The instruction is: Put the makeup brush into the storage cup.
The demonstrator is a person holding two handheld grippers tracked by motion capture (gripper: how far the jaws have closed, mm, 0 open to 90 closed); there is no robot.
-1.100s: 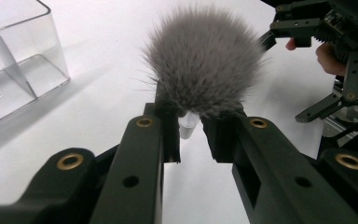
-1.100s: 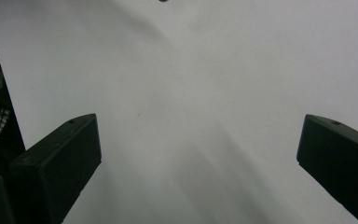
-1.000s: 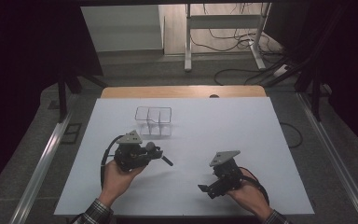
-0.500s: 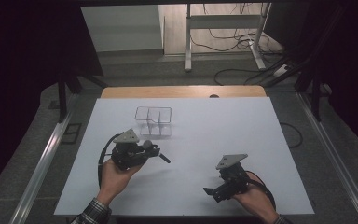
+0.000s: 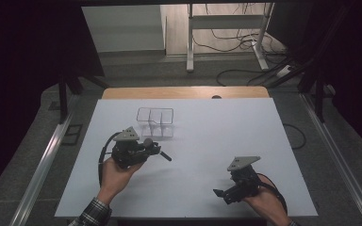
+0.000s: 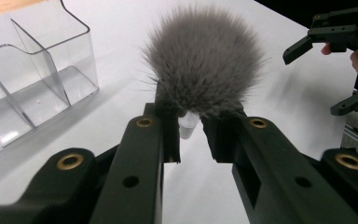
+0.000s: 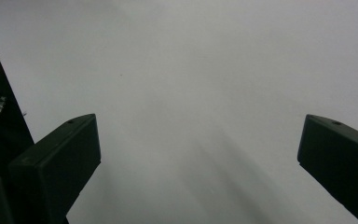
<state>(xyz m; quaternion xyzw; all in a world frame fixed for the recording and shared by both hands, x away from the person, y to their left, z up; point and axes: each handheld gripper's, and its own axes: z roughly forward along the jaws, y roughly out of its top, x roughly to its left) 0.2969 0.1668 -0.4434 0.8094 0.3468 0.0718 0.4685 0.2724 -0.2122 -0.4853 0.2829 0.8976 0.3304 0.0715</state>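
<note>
My left gripper (image 6: pixel 191 127) is shut on the short white handle of a fluffy grey brush (image 6: pixel 204 58), whose bristles fan out just past the jaw tips. From above, that gripper (image 5: pixel 153 149) is left of centre on the white table, with the brush head (image 5: pixel 147 141) beside a clear plastic divided box (image 5: pixel 155 123). In the left gripper view the box (image 6: pixel 32 88) stands at the upper left, with nothing in its compartments. My right gripper (image 5: pixel 224 194) is open near the table's front edge, its jaws spread wide over bare table (image 7: pixel 198 135).
The white table top (image 5: pixel 226 132) spreads wide to the right and behind the box. A wooden strip (image 5: pixel 184 92) borders its far edge. Cables and a metal stand lie on the floor beyond. The right gripper (image 6: pixel 326 70) appears at the far right of the left gripper view.
The right gripper has slid a little to the right and toward the table's near edge, still open. The left gripper with the brush has hardly moved.
</note>
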